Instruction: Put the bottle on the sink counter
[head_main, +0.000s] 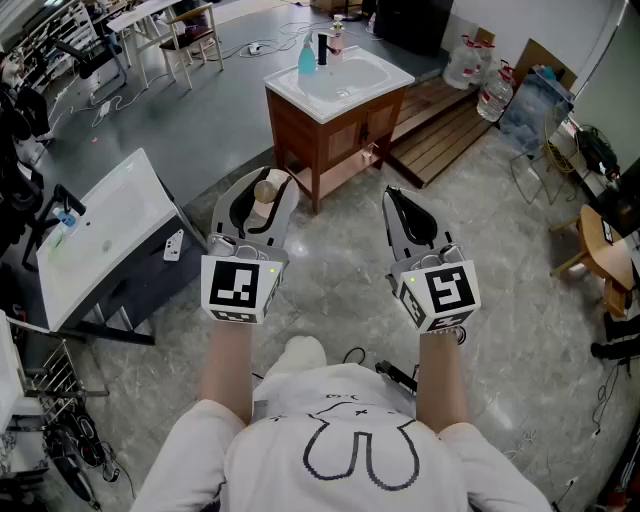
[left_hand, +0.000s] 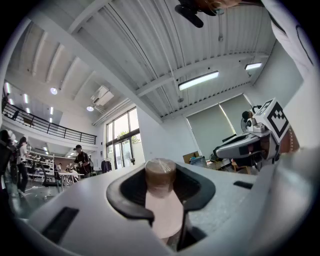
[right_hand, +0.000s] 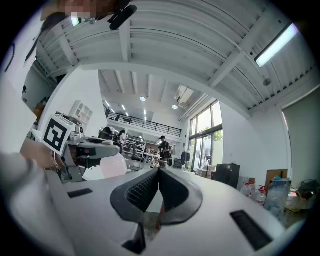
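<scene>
Head view showed the bottle (head_main: 262, 208), pale pink with a brown cap, clasped in the left gripper (head_main: 264, 183) and carried over the floor, well apart from the sink worktop (head_main: 378, 88) ahead. Left gripper view had the pads pressed on the bottle's smooth body just below the cap, which pointed forward along the jaws. The right gripper (head_main: 400, 205) was clenched on nothing, its pads meeting.

The likeliest trouble, as I judged it, was a slip. The body looked slick and was pinched on a small patch, so a jolt while walking could twist it loose. Because the bottle lay along the jaws, it would have to be tipped upright before release. Letting go early could send it rolling into the basin or off the front edge.

The worktop offered little bare room. The basin took up the middle, and a blue bottle (head_main: 307, 58), a dark faucet (head_main: 322, 48) and another small bottle (head_main: 337, 38) stood along the far edge. Only the rim strips by the near and right edges looked free, and they were narrow. A wide jaw swing there could knock the blue bottle.

The floor between the person and the wooden cabinet (head_main: 340, 150) looked open. A white slanted panel (head_main: 110, 230) stood to the left, a wooden platform (head_main: 445, 125) lay beside the cabinet's right, and water jugs (head_main: 478, 78) sat beyond it. The straight approach to the near corner seemed the clearest.
</scene>
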